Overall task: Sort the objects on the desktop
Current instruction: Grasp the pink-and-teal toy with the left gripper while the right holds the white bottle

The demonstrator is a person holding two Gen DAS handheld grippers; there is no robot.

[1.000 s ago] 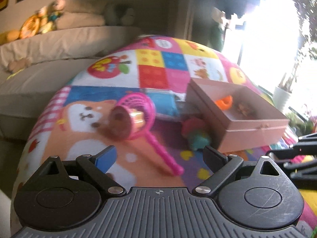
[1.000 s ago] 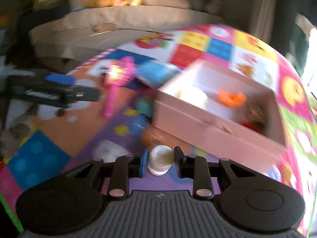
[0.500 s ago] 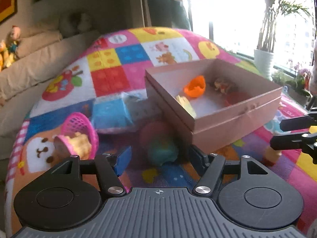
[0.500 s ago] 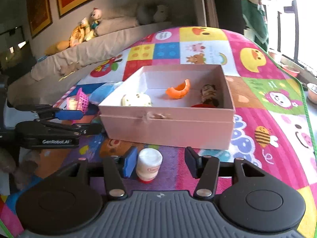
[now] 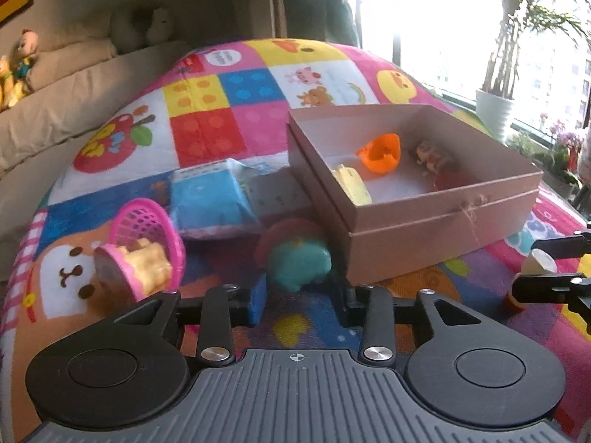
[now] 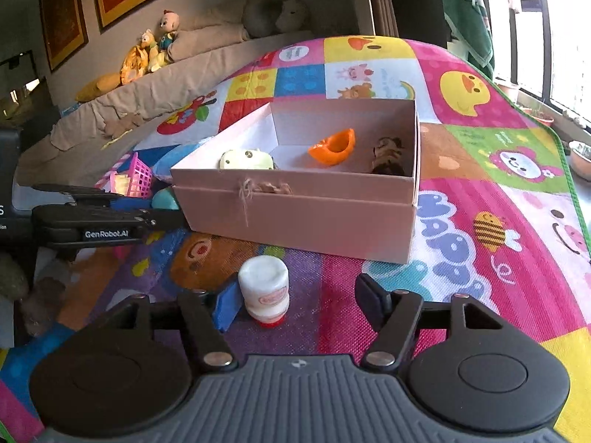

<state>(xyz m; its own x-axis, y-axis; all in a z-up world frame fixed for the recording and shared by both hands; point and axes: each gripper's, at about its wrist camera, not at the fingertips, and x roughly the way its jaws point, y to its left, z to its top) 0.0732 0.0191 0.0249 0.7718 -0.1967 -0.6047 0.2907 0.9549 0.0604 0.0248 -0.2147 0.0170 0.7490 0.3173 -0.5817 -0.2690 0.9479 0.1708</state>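
A pink cardboard box (image 5: 443, 217) (image 6: 295, 214) sits on the colourful play mat and holds an orange shell toy (image 5: 382, 153), a pale yellow toy (image 5: 352, 184) and a brown figure (image 5: 432, 155). My left gripper (image 5: 301, 295) is open around a teal and pink plush toy (image 5: 297, 262) beside the box. My right gripper (image 6: 301, 297) is open around a small white bottle with a red base (image 6: 264, 291), which stands upright against the left finger. The bottle also shows in the left wrist view (image 5: 535, 264).
A pink toy basket with a yellow toy (image 5: 144, 243) lies left of the plush. A blue packet (image 5: 210, 199) lies behind it. A beige sofa with stuffed toys (image 6: 155, 51) stands beyond the mat. Plants (image 5: 495, 107) stand by the window.
My left gripper swung right from the pink basket to the teal plush and closed in around it. My right gripper opened wide and let go of the white bottle, now standing on the mat.
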